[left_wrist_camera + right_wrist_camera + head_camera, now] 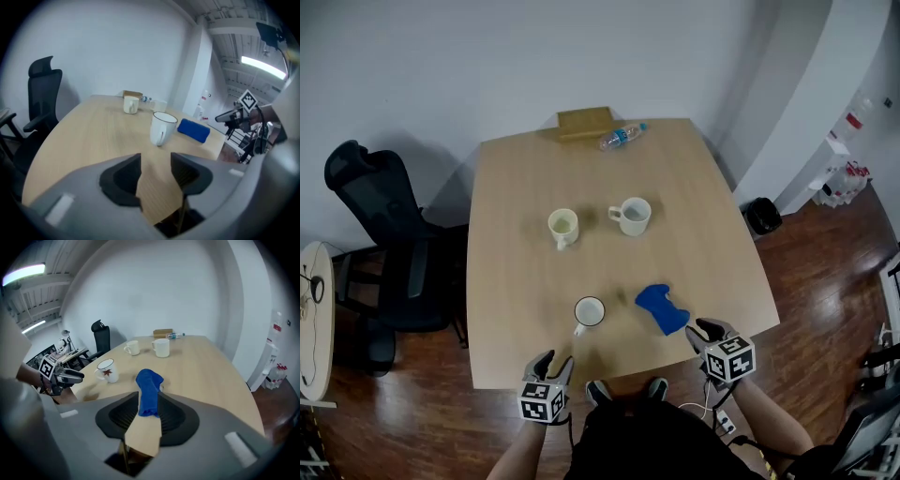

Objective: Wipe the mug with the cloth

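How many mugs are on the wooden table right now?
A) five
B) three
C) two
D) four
B: three mugs stand on the table: a yellowish mug and a white mug side by side farther back, and a dark-rimmed mug nearest the person.

Head view: high over near edge, steeply down on whole tabletop (516,187). Left gripper view: low at near-left edge, faces far-right. Right gripper view: low at near-right edge, faces far-left. All 3 share mug (589,312) & cloth (661,307), both close to the gripper cams.
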